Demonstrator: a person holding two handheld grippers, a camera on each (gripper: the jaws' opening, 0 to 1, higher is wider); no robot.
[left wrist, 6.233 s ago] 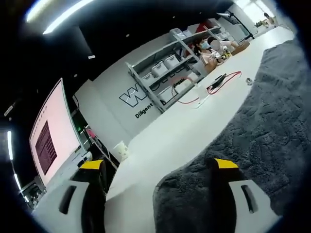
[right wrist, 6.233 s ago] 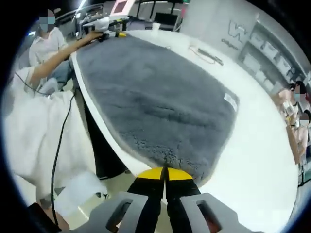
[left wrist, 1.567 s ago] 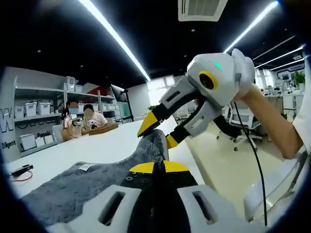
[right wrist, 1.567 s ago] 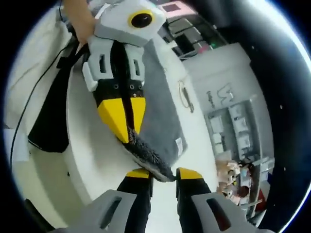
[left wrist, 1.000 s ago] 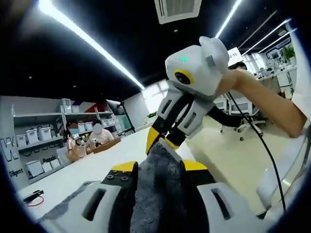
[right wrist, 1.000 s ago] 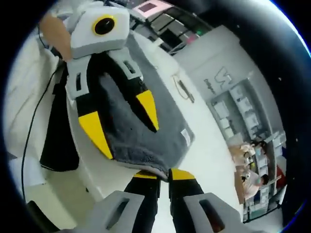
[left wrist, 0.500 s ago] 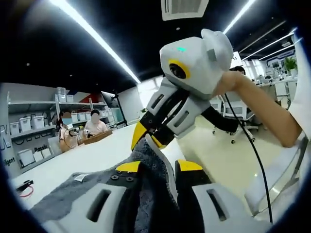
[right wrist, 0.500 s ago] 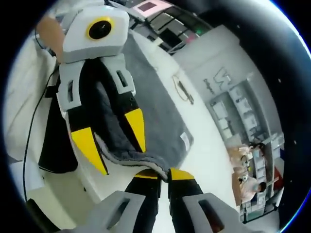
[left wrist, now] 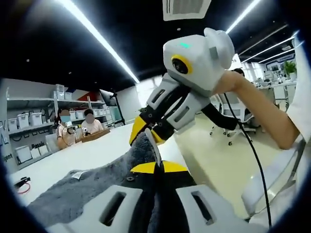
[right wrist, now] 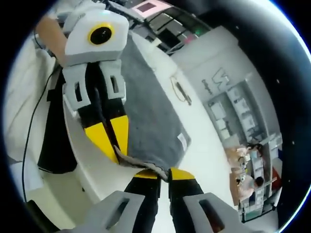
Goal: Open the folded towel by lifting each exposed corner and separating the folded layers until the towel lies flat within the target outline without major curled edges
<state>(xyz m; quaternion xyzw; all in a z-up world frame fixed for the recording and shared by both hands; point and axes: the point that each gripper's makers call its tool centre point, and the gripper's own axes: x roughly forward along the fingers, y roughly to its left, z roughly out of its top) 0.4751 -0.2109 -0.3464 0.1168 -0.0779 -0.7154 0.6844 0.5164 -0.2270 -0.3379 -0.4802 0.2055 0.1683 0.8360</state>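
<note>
The grey plush towel (right wrist: 146, 111) lies on the white table (right wrist: 209, 150), with one corner lifted off the near edge. My right gripper (right wrist: 158, 174) is shut on that raised edge. My left gripper (right wrist: 111, 138) comes in from the upper left and is shut on the same edge right beside it. In the left gripper view, my left gripper (left wrist: 155, 168) pinches the towel (left wrist: 82, 191), and my right gripper (left wrist: 145, 136) holds the peak of the fabric just above it. A small white label (right wrist: 182, 141) sits at the towel's far side.
A person's arm (left wrist: 252, 102) holds the right gripper. Shelves with white bins (right wrist: 228, 111) stand along the wall. People sit at the table's far end (left wrist: 73, 131). A cable (right wrist: 179, 90) lies on the table beyond the towel. Office chairs (left wrist: 231, 126) stand over the floor.
My left jaws were open around the raised towel fold half a second ago and have now closed on it. The right gripper keeps its grip on the edge.
</note>
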